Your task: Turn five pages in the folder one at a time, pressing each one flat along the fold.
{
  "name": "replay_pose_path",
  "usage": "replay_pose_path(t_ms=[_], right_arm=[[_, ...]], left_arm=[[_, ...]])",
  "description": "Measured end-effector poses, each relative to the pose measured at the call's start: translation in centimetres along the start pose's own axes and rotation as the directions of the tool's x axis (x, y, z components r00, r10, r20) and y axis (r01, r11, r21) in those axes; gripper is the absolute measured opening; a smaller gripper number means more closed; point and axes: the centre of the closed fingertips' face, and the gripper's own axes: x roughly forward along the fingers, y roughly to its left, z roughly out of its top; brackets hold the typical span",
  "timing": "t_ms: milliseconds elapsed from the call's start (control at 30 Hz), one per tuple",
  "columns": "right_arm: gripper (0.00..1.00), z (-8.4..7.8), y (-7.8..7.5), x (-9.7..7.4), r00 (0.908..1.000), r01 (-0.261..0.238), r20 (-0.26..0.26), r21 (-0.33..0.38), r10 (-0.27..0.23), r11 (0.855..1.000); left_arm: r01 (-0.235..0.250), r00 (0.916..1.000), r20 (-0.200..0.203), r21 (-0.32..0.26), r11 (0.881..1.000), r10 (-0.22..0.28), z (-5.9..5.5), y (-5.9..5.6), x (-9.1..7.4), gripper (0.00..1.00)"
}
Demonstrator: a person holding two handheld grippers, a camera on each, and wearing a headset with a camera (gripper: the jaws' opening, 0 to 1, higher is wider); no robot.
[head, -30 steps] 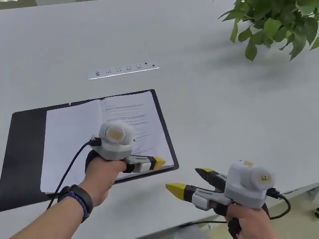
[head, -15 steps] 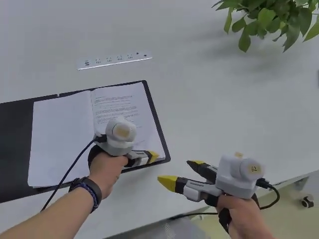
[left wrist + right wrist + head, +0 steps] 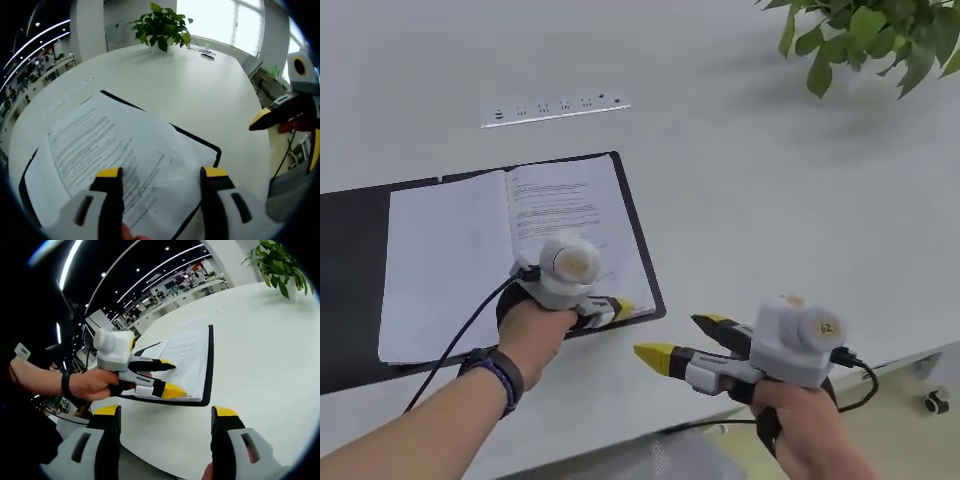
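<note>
**Folder** (image 3: 352, 290): black, lying open on the white desk (image 3: 770, 180), on the person's left. A blank sheet covers its left half and a printed page (image 3: 565, 212) lies on its right half, with the fold running between them. The stack looks flat.

**Left gripper** (image 3: 610, 311): its tips are at the near edge of the printed page, close to the folder's near right corner. In the left gripper view its jaws are spread, with the page (image 3: 110, 145) showing between them. Nothing is pinched. Whether a tip touches the paper cannot be told.

**Right gripper** (image 3: 682, 340): it is off the folder, near that same corner, and over bare desk. The jaws are spread and hold nothing, and they point toward the left gripper (image 3: 170, 377).

**Other items**: a power strip (image 3: 555, 108) lies beyond the folder, and a plant (image 3: 870, 40) stands at the far right.

**Step in hand**: judged to be the approach to picking up the right-hand page for a turn. How many pages have been turned cannot be read.

**Next move calls for**: closing on one sheet only at the corner, carrying it over to the left half, then pressing it flat along the fold. Taking two sheets at once is the risk.
</note>
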Motion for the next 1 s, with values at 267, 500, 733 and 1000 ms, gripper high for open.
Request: replay_pose_path(t_ms=[267, 500, 733, 1000], right_arm=[[0.7, 1.4, -0.5, 1.2, 0.9999, -0.011, 0.007, -0.016, 0.012, 1.0], [0.66, 4.1, -1.1, 3.8, 0.9986, -0.039, 0.036, -0.014, 0.039, 0.999], [0.6, 5.7, -1.7, 7.8, 0.9969, -0.068, 0.04, 0.021, 0.067, 0.997], [0.59, 6.5, -2.5, 10.0, 0.9962, -0.082, 0.035, 0.054, 0.08, 0.995]], left_arm=[[0.001, 0.9997, 0.024, -0.041, 0.999, 0.0, 0.1, 0.7, -0.3, 0.56], [0.011, 0.9994, 0.034, -0.059, 0.998, -0.009, -0.1, 0.6, -0.7, 0.51], [0.018, 0.9982, 0.059, -0.093, 0.995, -0.012, -0.3, 0.6, -1.0, 0.47], [0.026, 0.9972, 0.072, -0.117, 0.993, -0.018, -0.6, 0.7, -1.3, 0.44]])
